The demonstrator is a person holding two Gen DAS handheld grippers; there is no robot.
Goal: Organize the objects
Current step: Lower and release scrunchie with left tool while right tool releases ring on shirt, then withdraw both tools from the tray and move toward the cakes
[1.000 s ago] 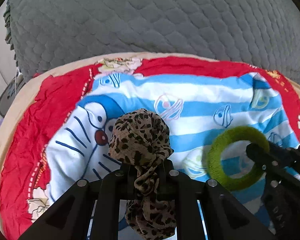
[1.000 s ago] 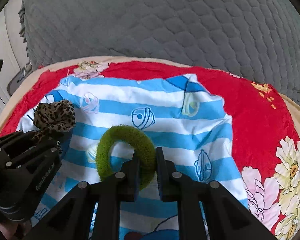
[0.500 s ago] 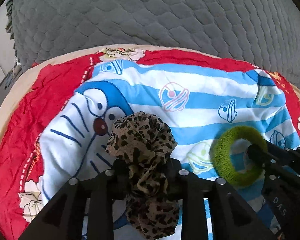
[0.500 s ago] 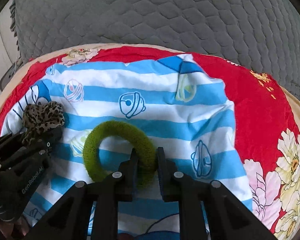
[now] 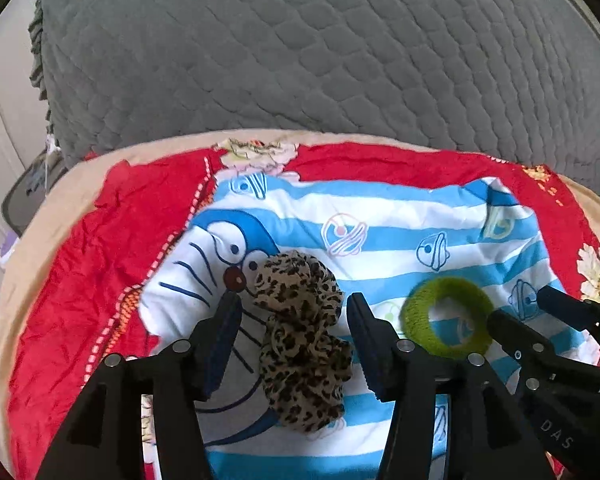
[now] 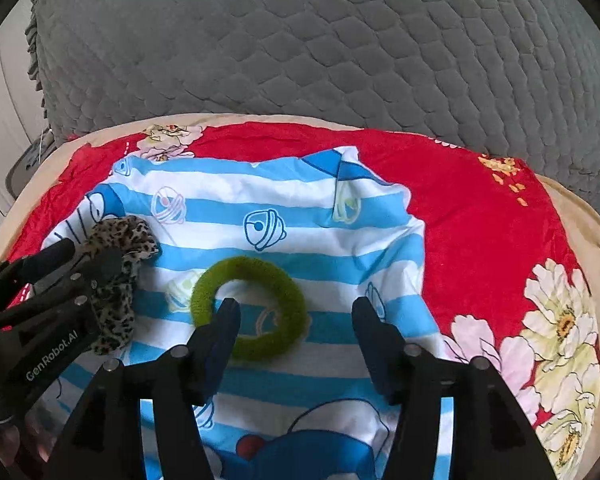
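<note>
With both jaws just opened and holding nothing, the leopard scrunchie [image 5: 300,336] lies between the left gripper [image 5: 292,316] tips, long axis near-to-far; the green hair ring [image 6: 248,308] lies left of centre under the right gripper [image 6: 296,316].

**Where there's room on the cushion**

The grey quilted backrest [image 6: 340,40] is walling off the far side. The leopard scrunchie [image 5: 300,340] and green ring [image 6: 248,308] are sitting near each other mid-cloth, so the striped cloth [image 6: 300,200] beyond them and the red blanket [image 6: 480,220] on the right are staying wide open.
</note>
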